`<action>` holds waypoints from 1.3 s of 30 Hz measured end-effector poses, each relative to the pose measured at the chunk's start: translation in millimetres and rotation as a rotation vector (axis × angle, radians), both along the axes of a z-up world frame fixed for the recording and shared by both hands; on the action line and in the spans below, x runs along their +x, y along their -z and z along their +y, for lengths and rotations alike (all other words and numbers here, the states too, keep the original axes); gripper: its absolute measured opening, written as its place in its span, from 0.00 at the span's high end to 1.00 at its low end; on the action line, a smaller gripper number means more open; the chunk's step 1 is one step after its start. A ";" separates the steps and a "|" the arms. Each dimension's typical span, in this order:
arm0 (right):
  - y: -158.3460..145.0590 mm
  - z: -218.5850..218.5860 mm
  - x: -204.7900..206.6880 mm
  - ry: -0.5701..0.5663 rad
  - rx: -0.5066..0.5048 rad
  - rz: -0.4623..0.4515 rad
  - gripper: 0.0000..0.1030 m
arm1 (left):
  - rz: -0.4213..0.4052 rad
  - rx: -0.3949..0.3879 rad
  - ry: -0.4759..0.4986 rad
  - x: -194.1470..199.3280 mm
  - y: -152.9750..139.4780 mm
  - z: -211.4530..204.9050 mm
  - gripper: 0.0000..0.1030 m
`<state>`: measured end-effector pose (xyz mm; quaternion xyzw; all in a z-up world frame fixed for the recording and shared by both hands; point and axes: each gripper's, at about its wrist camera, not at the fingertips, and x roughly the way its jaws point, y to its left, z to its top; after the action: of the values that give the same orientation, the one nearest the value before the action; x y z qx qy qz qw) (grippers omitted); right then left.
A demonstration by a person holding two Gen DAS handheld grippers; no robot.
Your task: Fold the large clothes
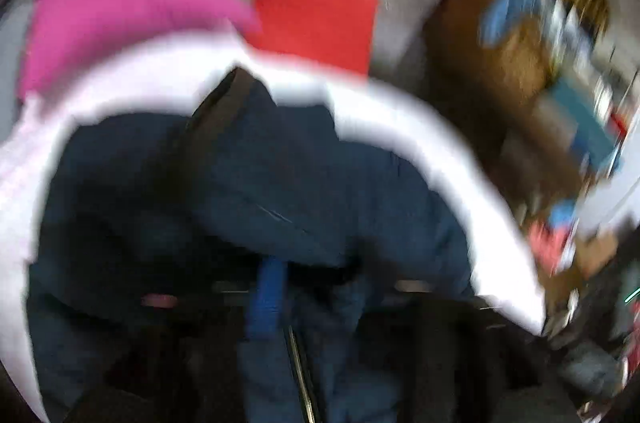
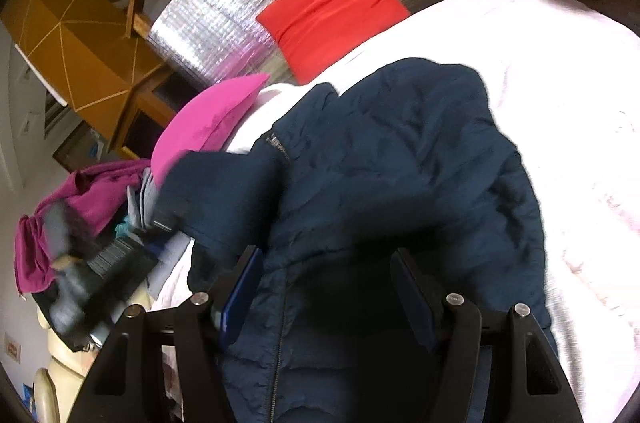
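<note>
A pale pink-white quilt (image 2: 560, 111) covers most of the surface, spreading out toward three o'clock in the right wrist view. On top of it lies the navy puffer jacket (image 2: 400, 163), crumpled, zipper running down toward six o'clock, one sleeve flopped over to nine o'clock. Beyond the quilt, toward twelve o'clock, a silver foil mat (image 2: 248, 7) stretches away with a folded red garment (image 2: 332, 15) lying on it. A folded pink garment (image 2: 208, 119) sits at the quilt's edge around ten o'clock, touching the jacket's sleeve.

The right tool (image 2: 326, 287) stands wide, its two fingers spread to either side of the jacket's front, gripping nothing. The left tool (image 2: 160, 223) shows at nine o'clock, blurred, right against the sleeve end; I cannot tell whether it is clamped or spread. Its own view is heavily smeared: navy jacket (image 1: 256, 207) fills the middle, ringed by the quilt (image 1: 440, 151), with a blue finger pad (image 1: 266, 299) faintly visible at six o'clock.
</note>
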<state>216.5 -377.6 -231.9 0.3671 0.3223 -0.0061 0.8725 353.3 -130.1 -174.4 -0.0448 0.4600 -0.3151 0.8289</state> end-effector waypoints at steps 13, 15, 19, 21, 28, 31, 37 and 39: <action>-4.2 1.5 4.7 -0.021 -0.057 0.024 0.24 | 0.026 -0.150 -0.075 25.1 -46.8 109.8 0.16; -5.9 21.4 18.1 -0.084 -0.107 0.046 0.18 | 0.074 -0.174 -0.228 41.1 -37.4 148.7 0.15; -7.1 65.9 47.0 -0.203 -0.230 0.087 0.16 | 0.230 -0.165 -0.456 53.9 3.7 192.4 0.15; -8.6 94.8 64.1 -0.265 -0.331 0.104 0.15 | 0.275 -0.119 -0.500 62.7 20.5 198.4 0.15; 5.0 160.2 119.3 -0.343 -0.761 0.215 0.14 | 0.333 -0.025 -0.498 66.0 38.8 187.9 0.15; -16.9 140.2 117.6 -0.209 -0.744 0.107 0.14 | 0.332 0.004 -0.477 65.1 41.2 178.0 0.15; -13.5 21.4 83.5 0.086 -0.218 0.034 0.14 | 0.333 0.027 -0.469 63.6 44.2 166.4 0.15; 8.2 -11.1 71.1 0.131 -0.054 0.056 0.14 | 0.329 0.037 -0.471 60.1 38.6 173.4 0.15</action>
<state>287.6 -388.7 -240.1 0.3637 0.3215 -0.0823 0.8704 413.3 43.3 -213.0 -0.1856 0.5710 -0.0939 0.7942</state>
